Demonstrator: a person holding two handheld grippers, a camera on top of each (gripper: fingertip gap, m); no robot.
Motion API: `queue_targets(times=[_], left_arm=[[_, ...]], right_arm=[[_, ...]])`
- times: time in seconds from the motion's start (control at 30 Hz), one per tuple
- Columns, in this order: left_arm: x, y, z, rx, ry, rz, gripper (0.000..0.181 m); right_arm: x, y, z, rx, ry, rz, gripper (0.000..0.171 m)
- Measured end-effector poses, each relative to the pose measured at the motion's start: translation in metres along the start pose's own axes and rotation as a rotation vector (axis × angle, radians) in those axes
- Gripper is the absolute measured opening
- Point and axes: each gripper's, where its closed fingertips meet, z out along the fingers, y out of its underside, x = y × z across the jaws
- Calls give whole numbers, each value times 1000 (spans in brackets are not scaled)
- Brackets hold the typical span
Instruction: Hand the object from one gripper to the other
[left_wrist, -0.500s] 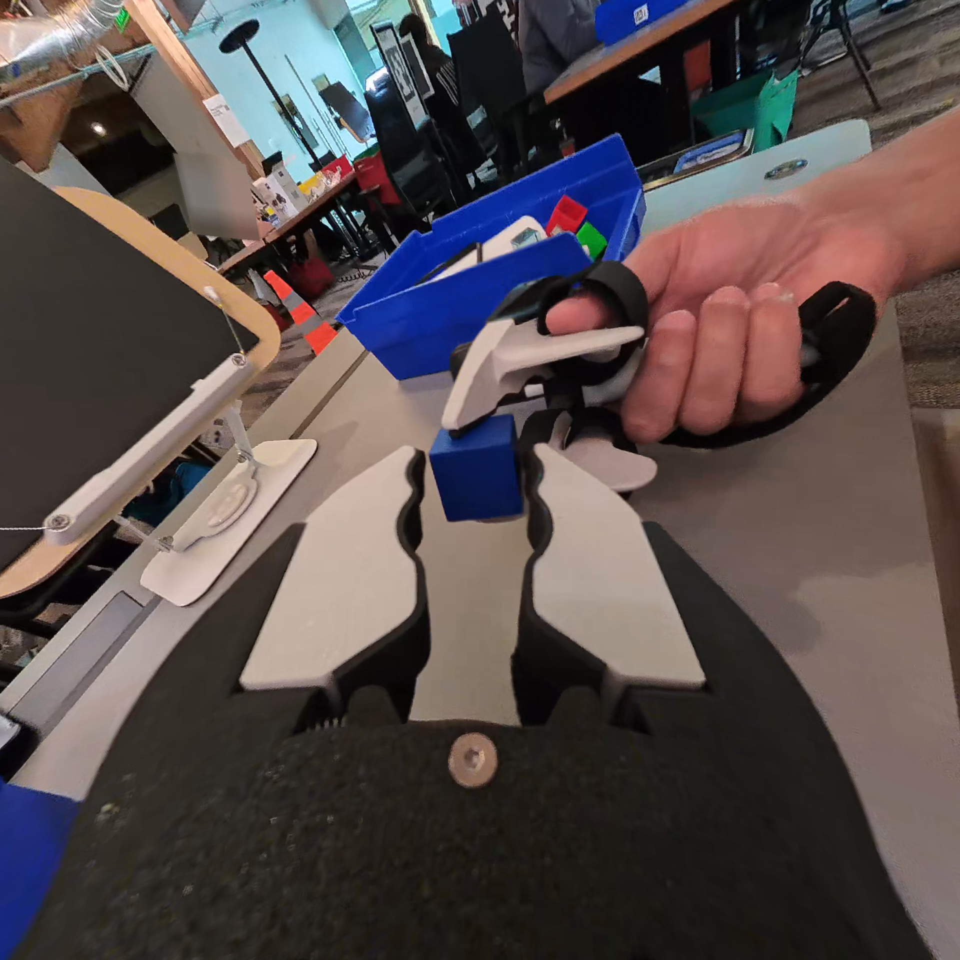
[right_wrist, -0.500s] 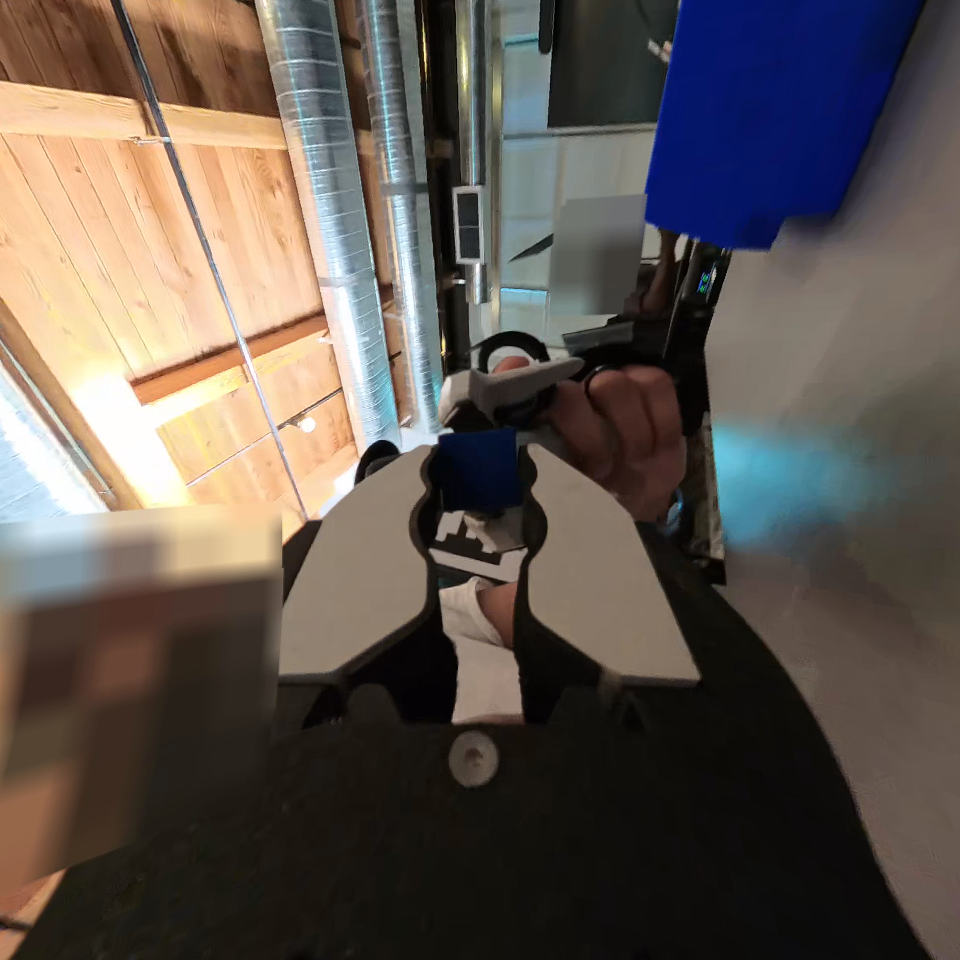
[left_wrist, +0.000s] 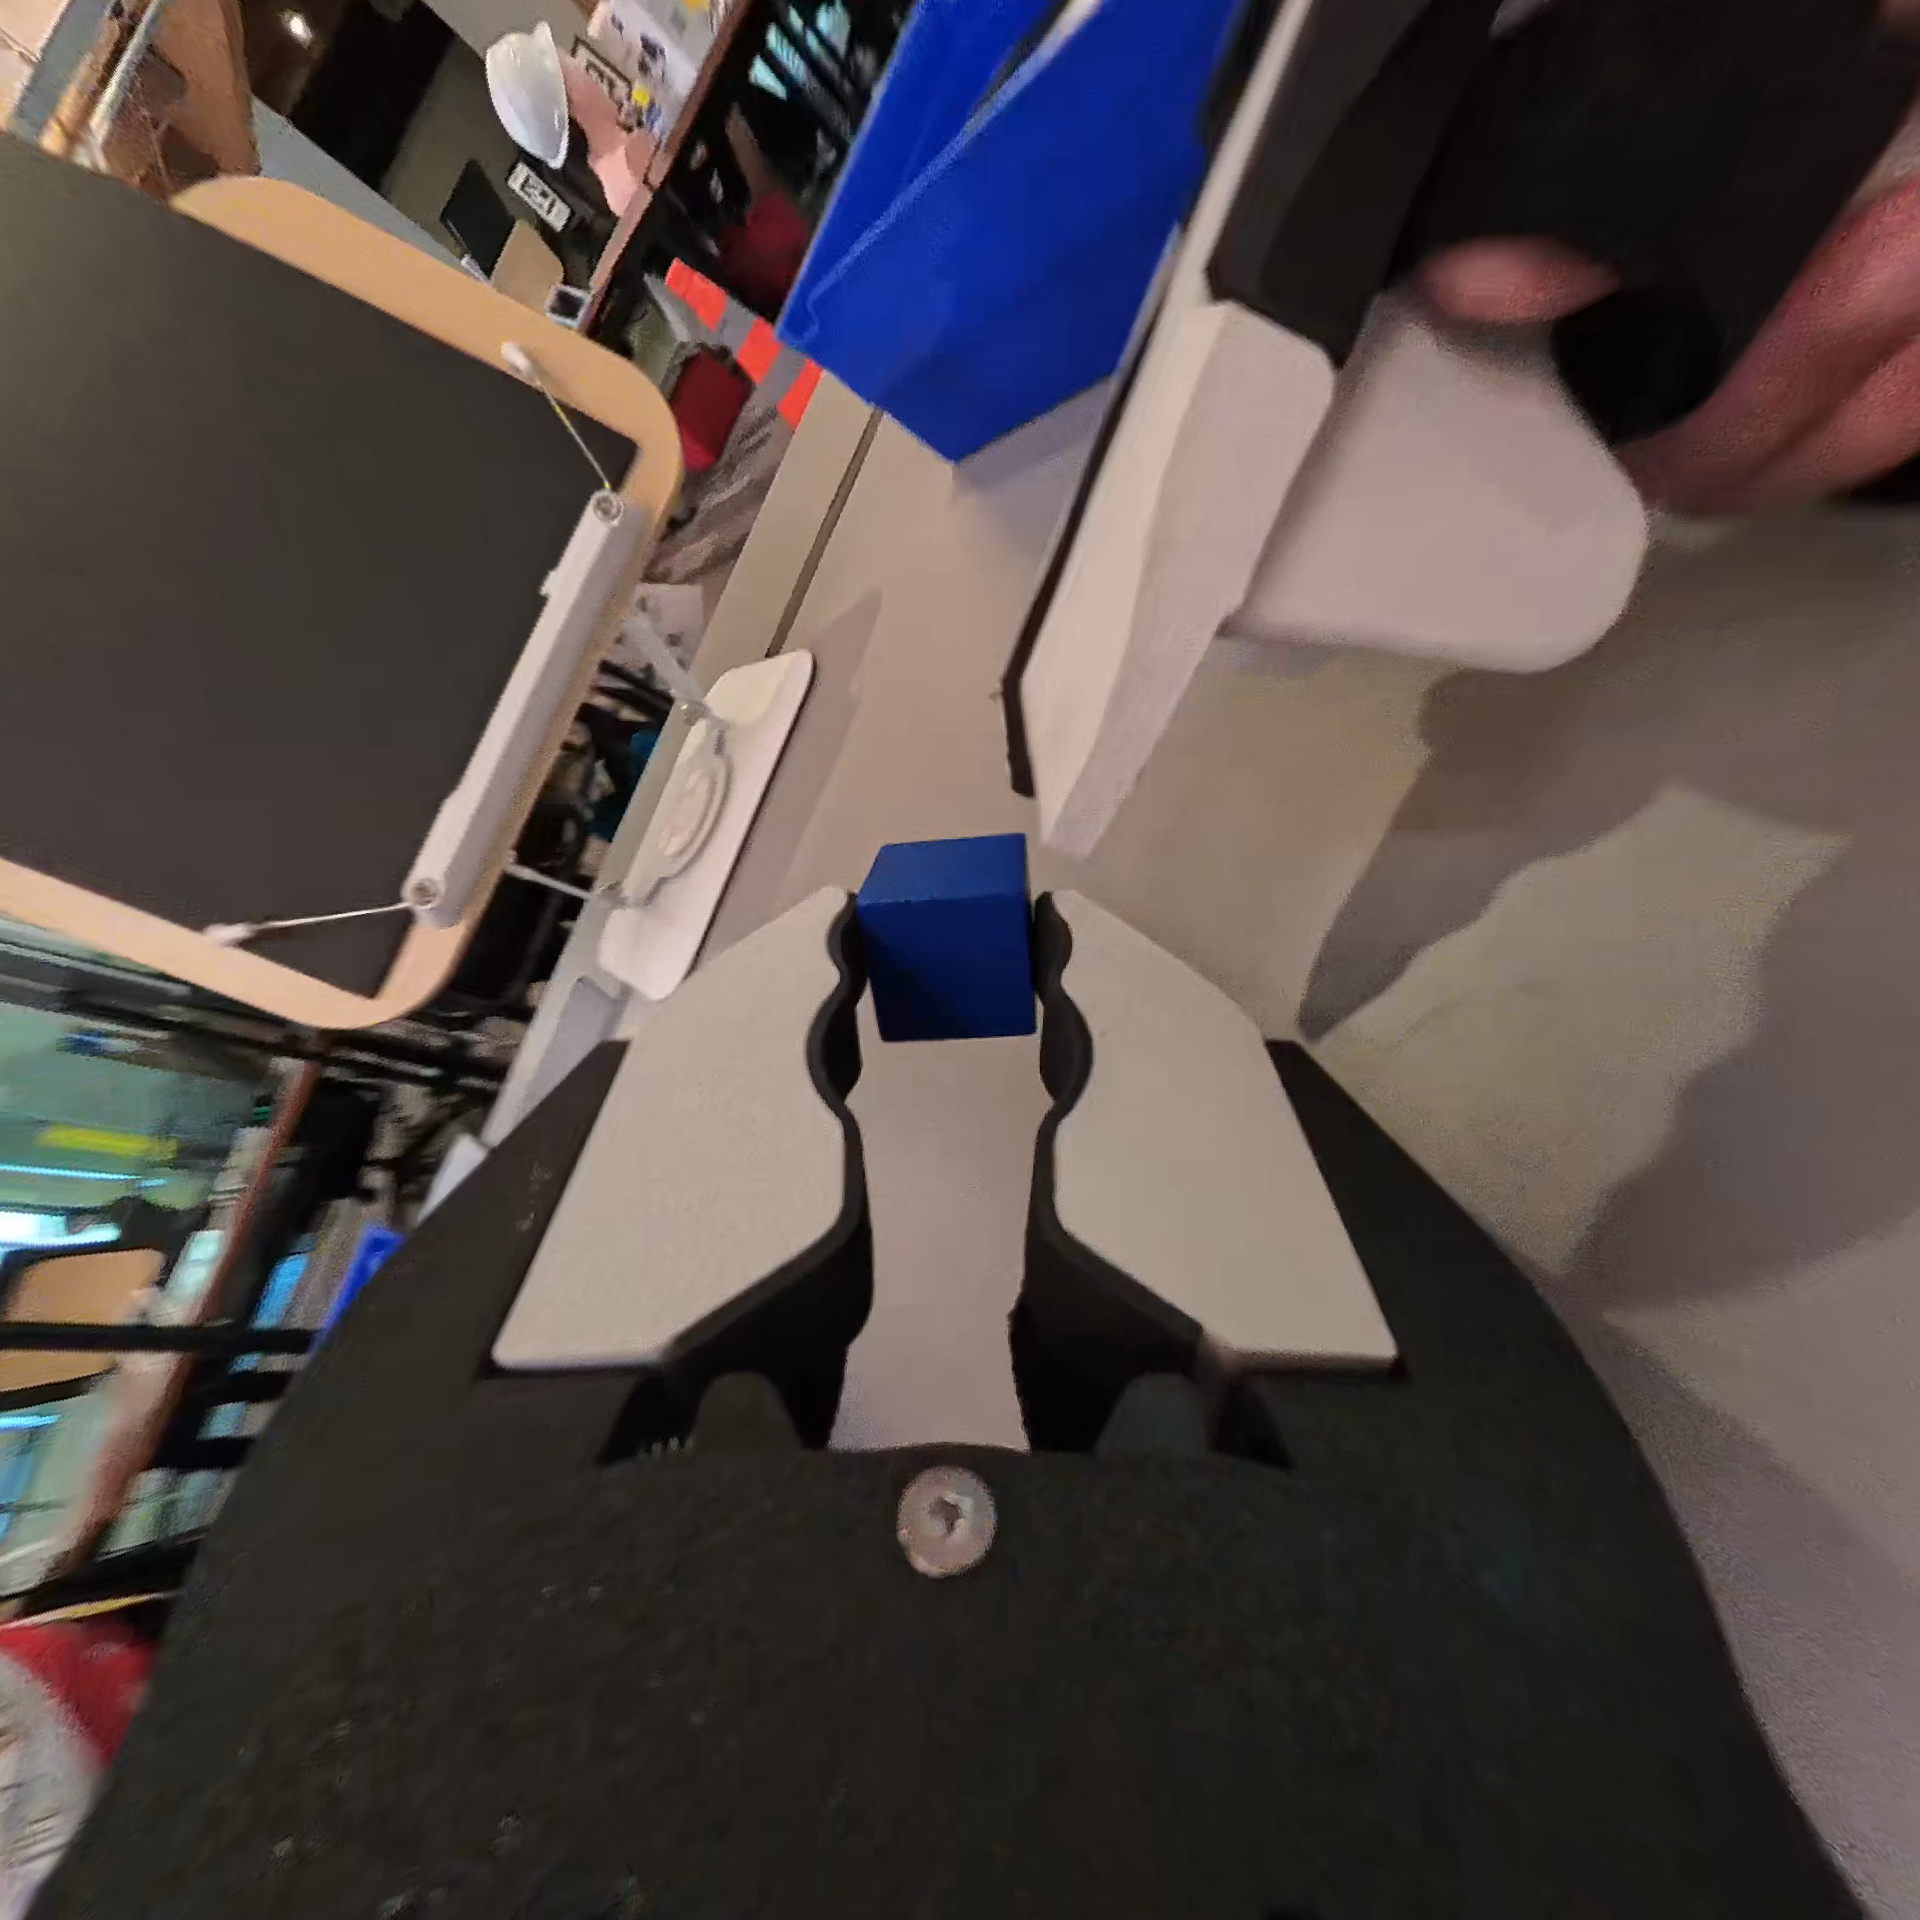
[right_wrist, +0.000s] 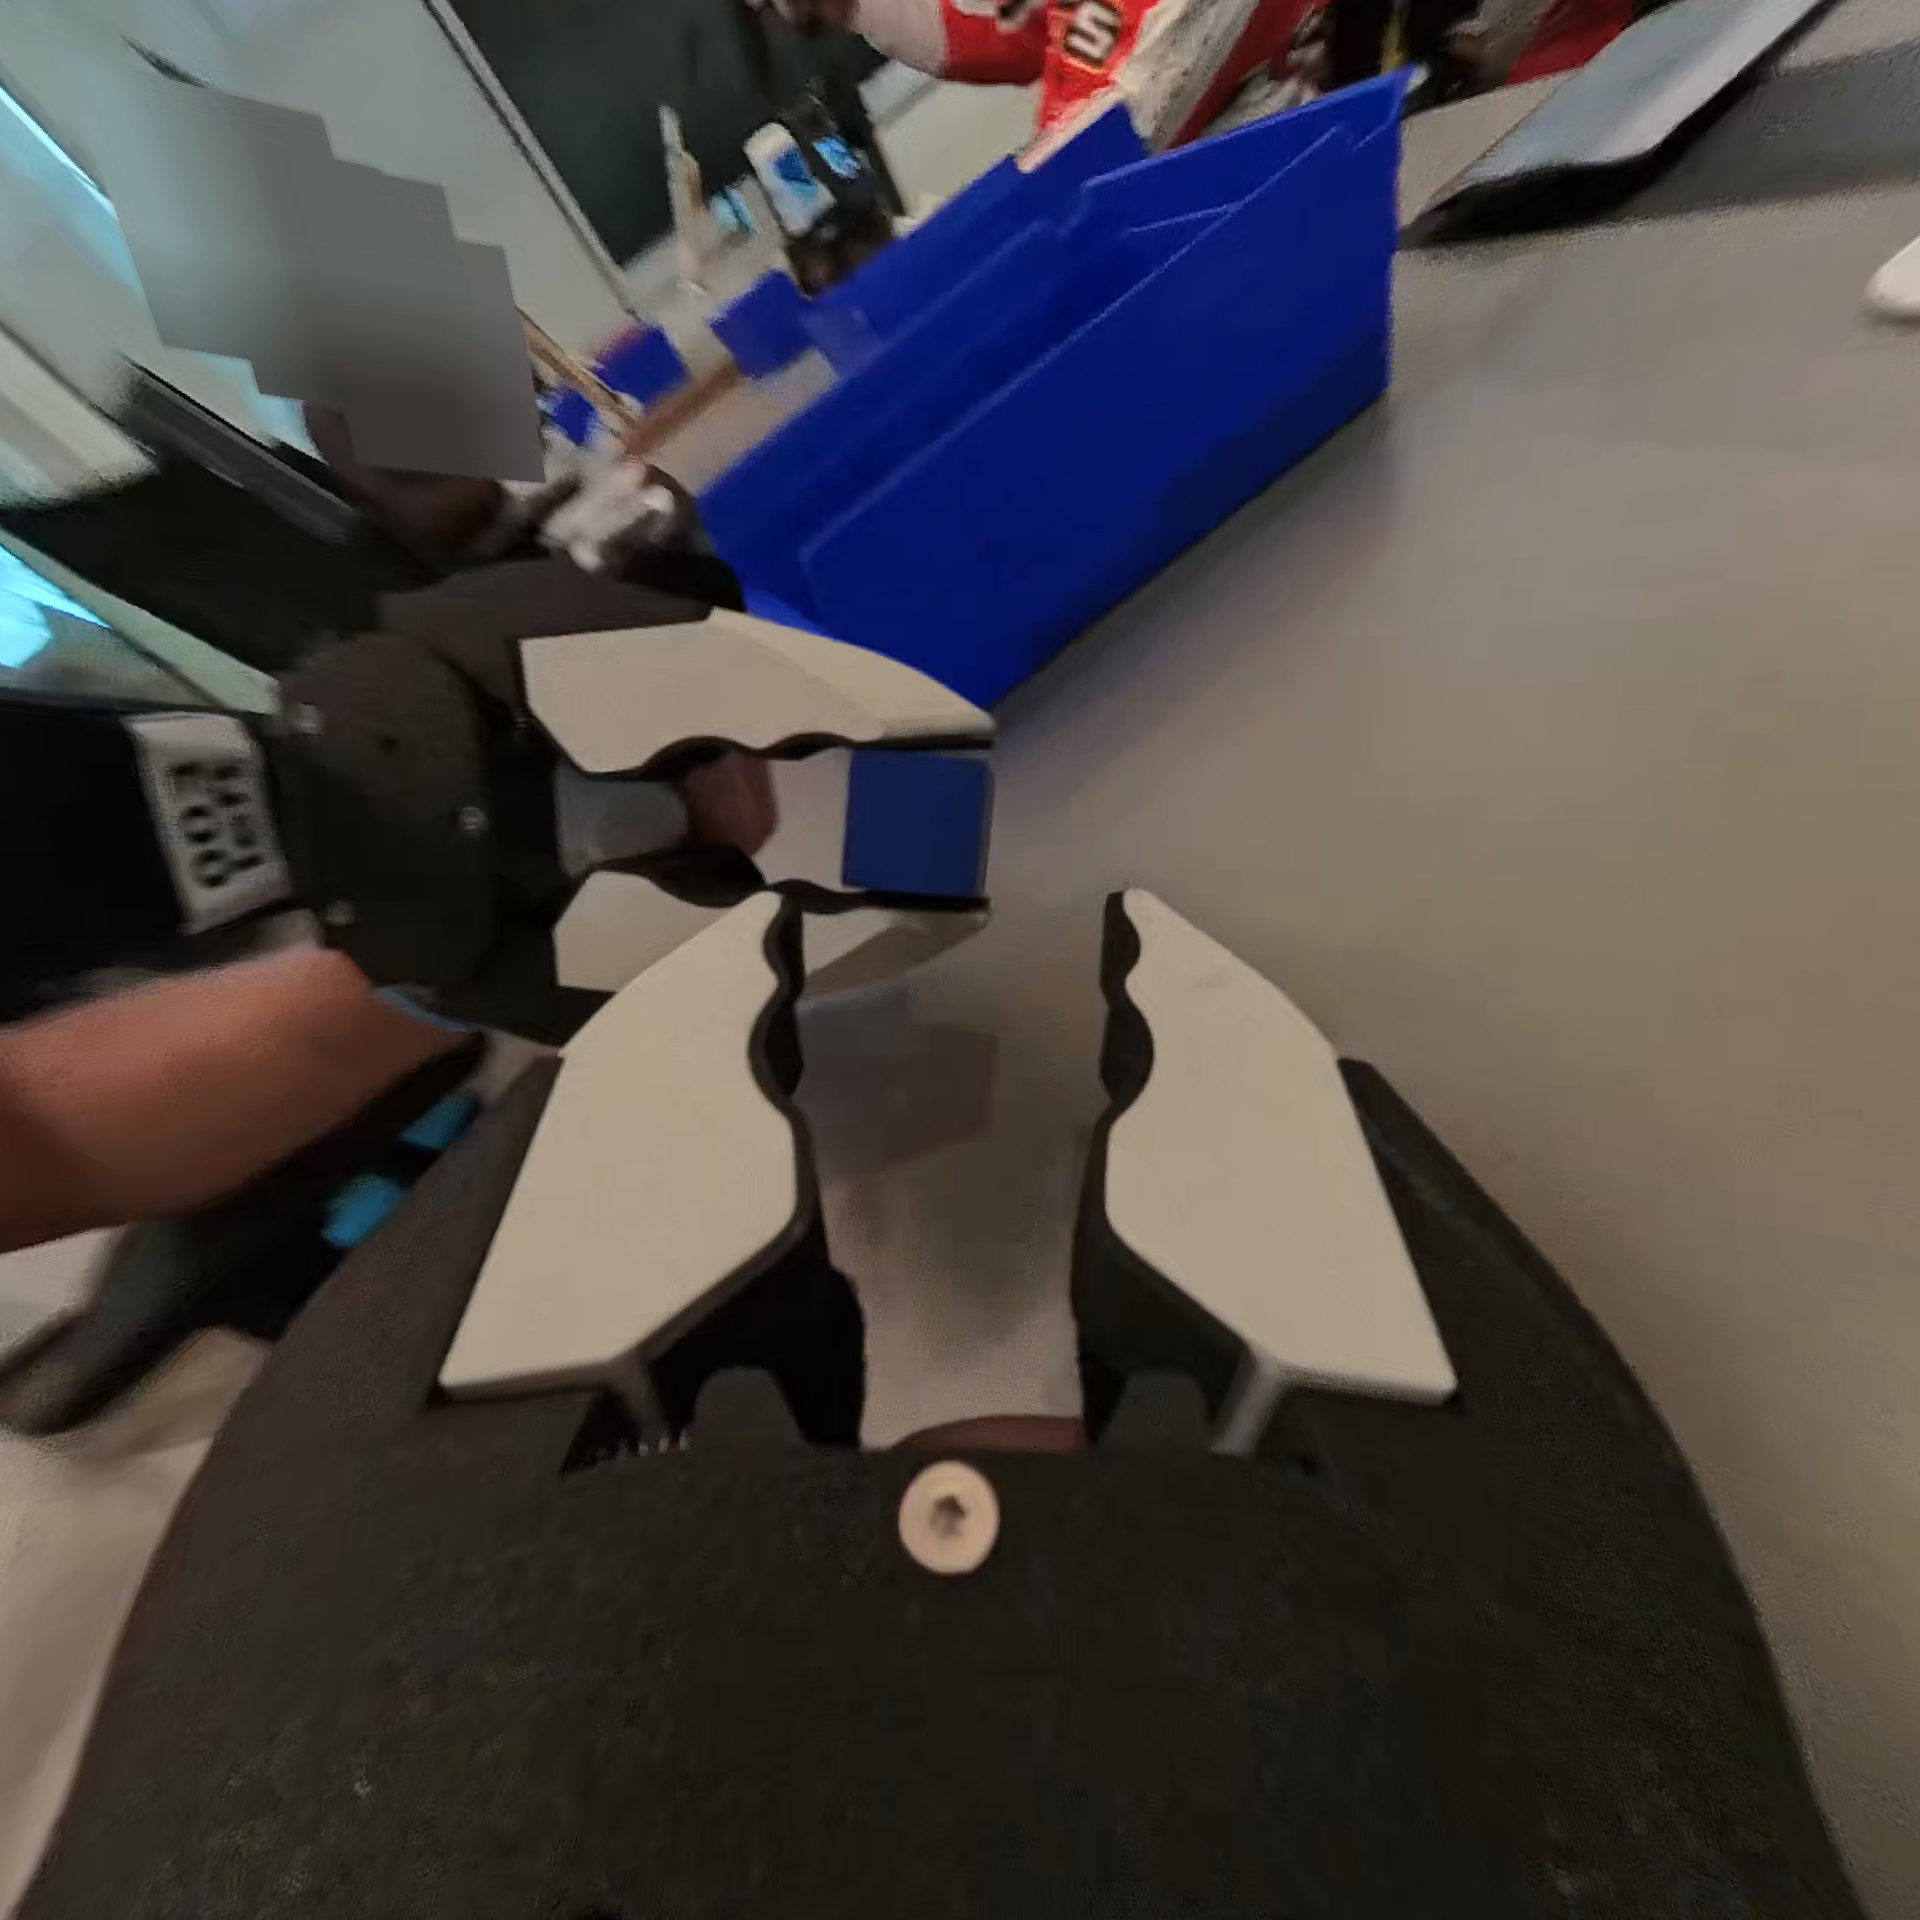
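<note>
Gripping a blue cube (left_wrist: 951, 940) at the very tips, left gripper (left_wrist: 945, 935) clamped on it from both sides, cube pinched between the wavy black pads and sticking out a little past them. Held above the grey table (left_wrist: 1714, 1143), clear of the surface. Seen from the right wrist view as well: same left gripper (right_wrist: 914, 821) turned on its side, one finger above and one below the cube (right_wrist: 914, 826), a hand (right_wrist: 187, 1081) wrapped round its black body.

Right gripper (right_wrist: 951, 935) spread wide, nothing between its fingers, only bare table (right_wrist: 1558, 831) showing in the gap. Positioned just below and beside the cube, not touching it; left fingertip overlapping the lower finger of the other gripper in that view. Close ahead and to the right of the left gripper in its own view, right gripper (left_wrist: 1195, 623) large and blurred, with a hand (left_wrist: 1818, 343) behind it.

Farther ahead of both, a blue bin (right_wrist: 1091, 436) standing on the table, also seen in the left wrist view (left_wrist: 987, 229). Off to the left of the left gripper, a dark board with a pale wooden rim (left_wrist: 644, 436) on a white stand (left_wrist: 717, 790).
</note>
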Motion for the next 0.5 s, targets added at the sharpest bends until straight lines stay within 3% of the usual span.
queue_targets(times=[0.07,0.17,0.23,0.3,0.5], left_arm=[[5,2,3,-30,-10,73,30],[12,-3,4,-32,-10,122,30],[14,-6,4,-33,-19,154,30],[15,-6,5,-30,-39,161,31],[24,-1,6,-11,84,-65,34]], right_arm=[[2,1,4,-1,95,-61,51],[-1,8,10,-24,105,-53,49],[-3,12,11,-45,84,-45,29],[-2,12,10,-52,77,-46,28],[17,16,3,-78,130,-122,28]])
